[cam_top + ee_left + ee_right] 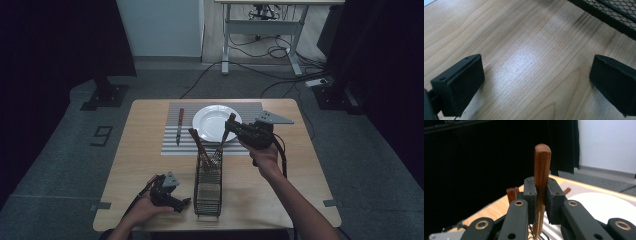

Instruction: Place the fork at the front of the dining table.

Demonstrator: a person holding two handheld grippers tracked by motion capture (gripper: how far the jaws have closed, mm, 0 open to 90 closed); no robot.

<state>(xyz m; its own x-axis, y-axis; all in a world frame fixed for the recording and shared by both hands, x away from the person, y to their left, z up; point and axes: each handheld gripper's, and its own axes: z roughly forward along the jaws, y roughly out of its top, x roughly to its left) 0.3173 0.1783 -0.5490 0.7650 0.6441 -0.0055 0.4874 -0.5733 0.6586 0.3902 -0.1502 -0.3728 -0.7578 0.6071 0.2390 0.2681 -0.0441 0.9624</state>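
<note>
My right gripper [231, 121] is shut on the wooden handle [542, 167] of a utensil [223, 140]. The utensil's metal end points down into the black wire basket [207, 192], and it hangs tilted above the basket's far end. In the right gripper view the pads clamp the handle on both sides, with its rounded tip sticking up above them. Another wooden-handled utensil [196, 142] leans in the basket. My left gripper [182, 202] rests low at the table's front, left of the basket, open, with bare wood between its fingers [461, 85].
A white plate [212, 122] lies on a striped placemat [172, 145] at the far side of the wooden table [145, 165]. A knife [179, 125] lies left of the plate. A desk frame and cables stand on the floor beyond.
</note>
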